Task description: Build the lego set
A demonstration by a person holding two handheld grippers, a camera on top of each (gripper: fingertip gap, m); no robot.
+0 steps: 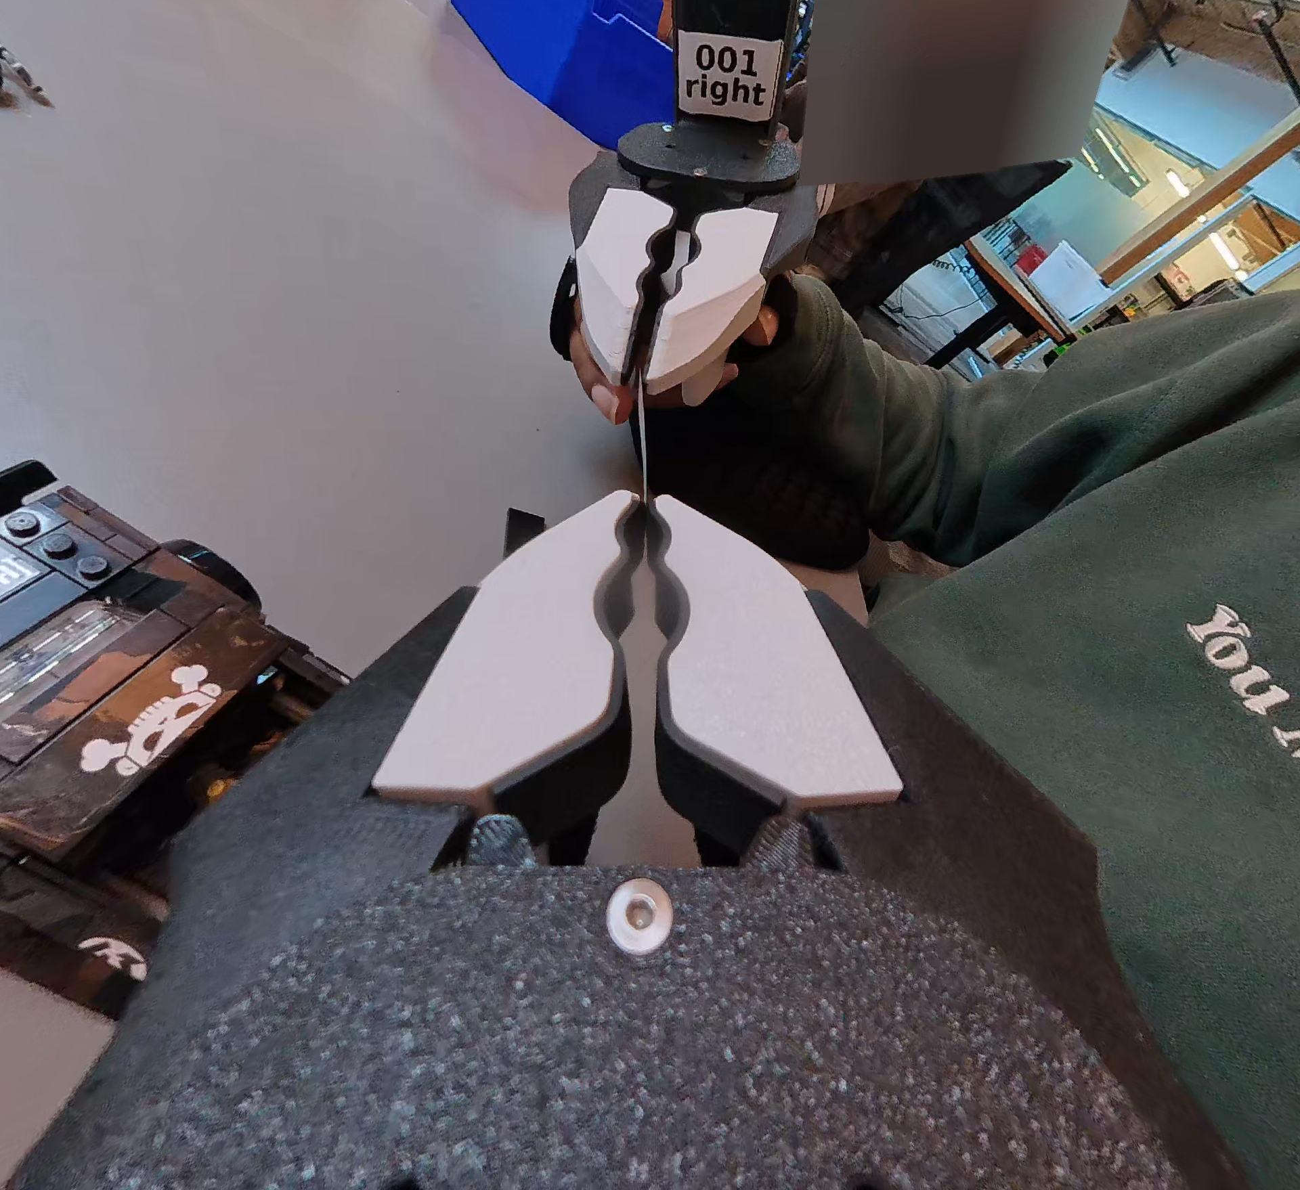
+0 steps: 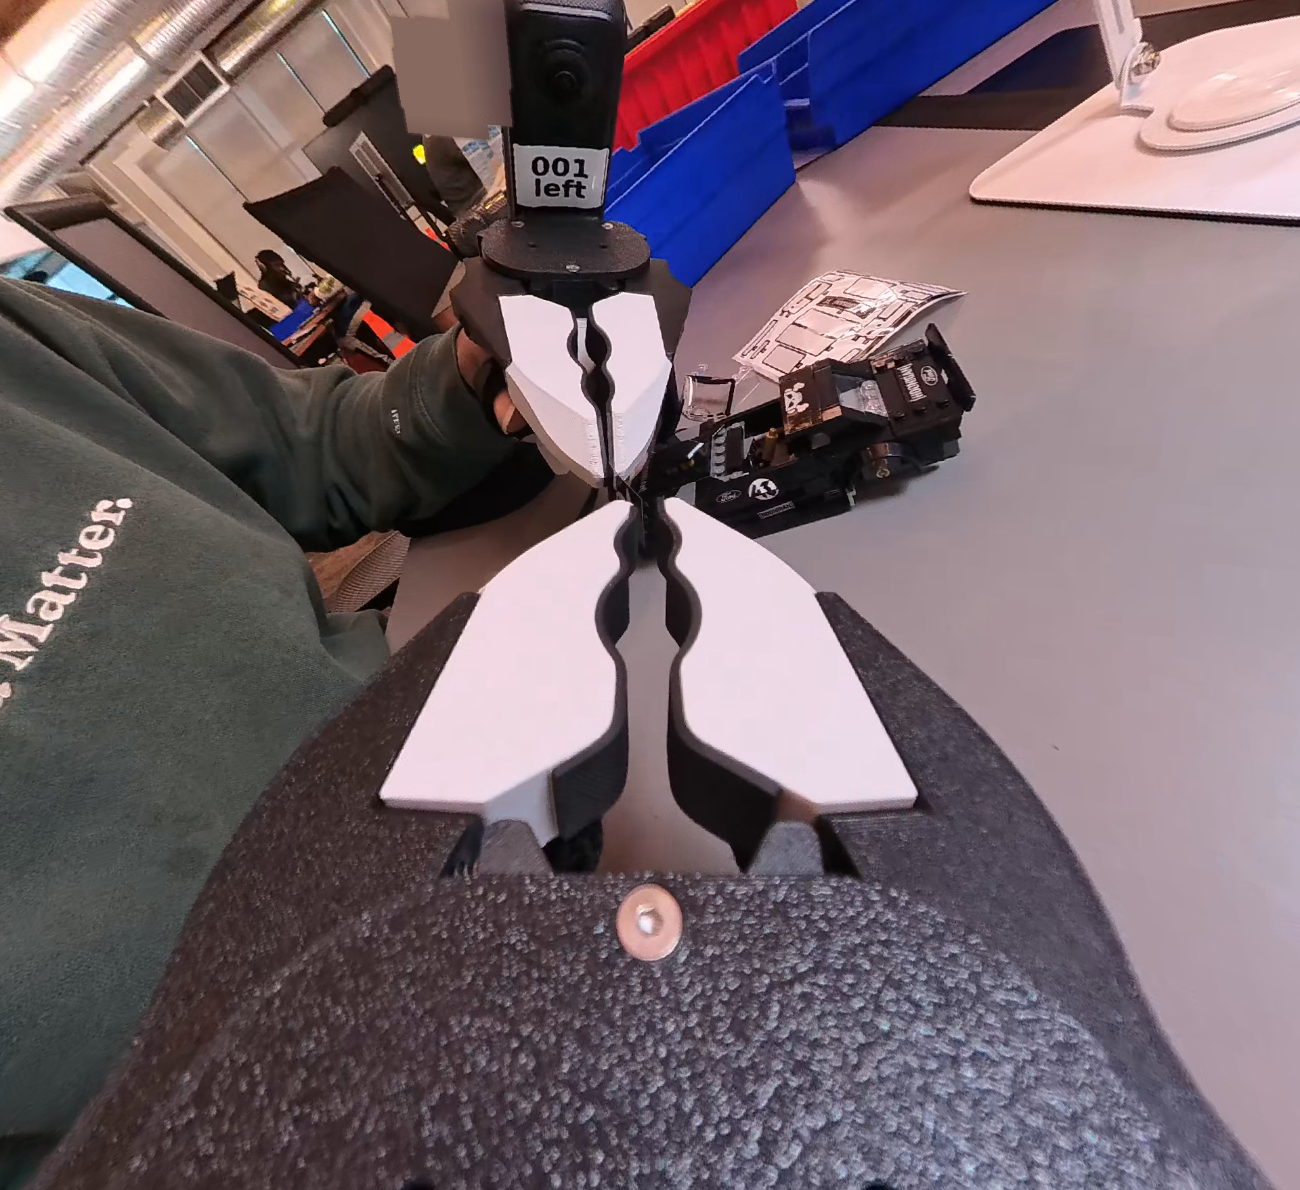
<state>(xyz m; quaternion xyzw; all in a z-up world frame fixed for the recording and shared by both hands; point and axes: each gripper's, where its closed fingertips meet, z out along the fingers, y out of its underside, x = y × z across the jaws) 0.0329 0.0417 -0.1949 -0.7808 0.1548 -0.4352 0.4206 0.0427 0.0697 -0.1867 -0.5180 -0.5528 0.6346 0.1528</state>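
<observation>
holding both claws nose to nose above the grey table (image 1: 246,312), you have a thin, pale sliver pinched between them. going left to right in the left wrist view: the partly built dark lego car (image 1: 126,699) sits at the left edge on the table, with a white skull-like print on its brown panel and studded black bricks on top. your left claw (image 1: 644,509) fills the middle, its white fingers (image 1: 520,685) drawn together until the tips nearly touch, nipping the lower end of the thin strip (image 1: 642,446). the right claw (image 1: 636,379) faces it from above, tips likewise pressed together on the strip's upper end (what the strip is, you cannot tell from here; it shows edge-on). behind sits a blue bin (image 1: 556,24), and your green sleeve (image 1: 879,411) comes in from the right.

in the right wrist view, the left claw (image 2: 610,484) points down at centre-left, meeting the right claw (image 2: 647,509), both closed to a slit around a small dark piece. right of them the lego car (image 2: 830,432) rests on the table, a sticker sheet (image 2: 844,319) just behind it, blue bins (image 2: 717,164) farther back, and a white stand base (image 2: 1161,136) at far right.
</observation>
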